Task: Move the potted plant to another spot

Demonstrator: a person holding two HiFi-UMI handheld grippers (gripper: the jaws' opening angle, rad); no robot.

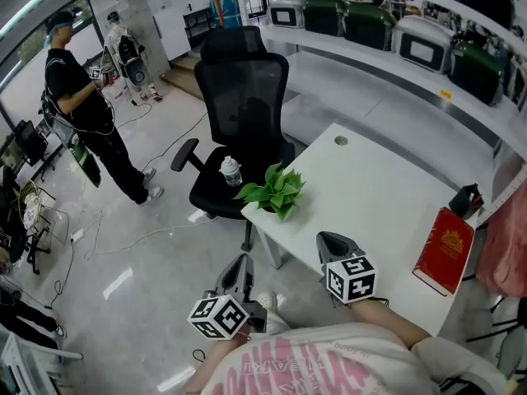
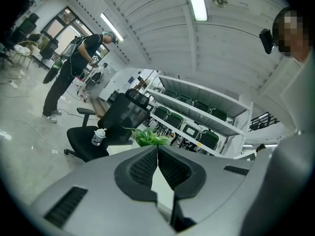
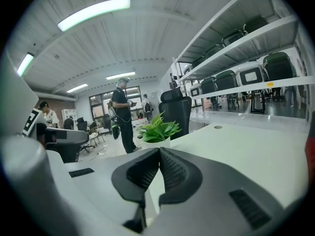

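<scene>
At the bottom of the head view, the left hand-held gripper [image 1: 239, 271] and right hand-held gripper [image 1: 336, 249] are hovering clenched and empty. Beyond them, mid-frame, the potted plant [image 1: 276, 192] is standing on the table's [image 1: 370, 196] left corner. It is likely light with soft leaves, so the stiff white pot is looking like the safest hold.

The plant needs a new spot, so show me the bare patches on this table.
The table is bare across its middle, between the potted plant and the red book, and on the far side around the cable hole. Crowded: the right edge, where the book and a black object lie.
</scene>
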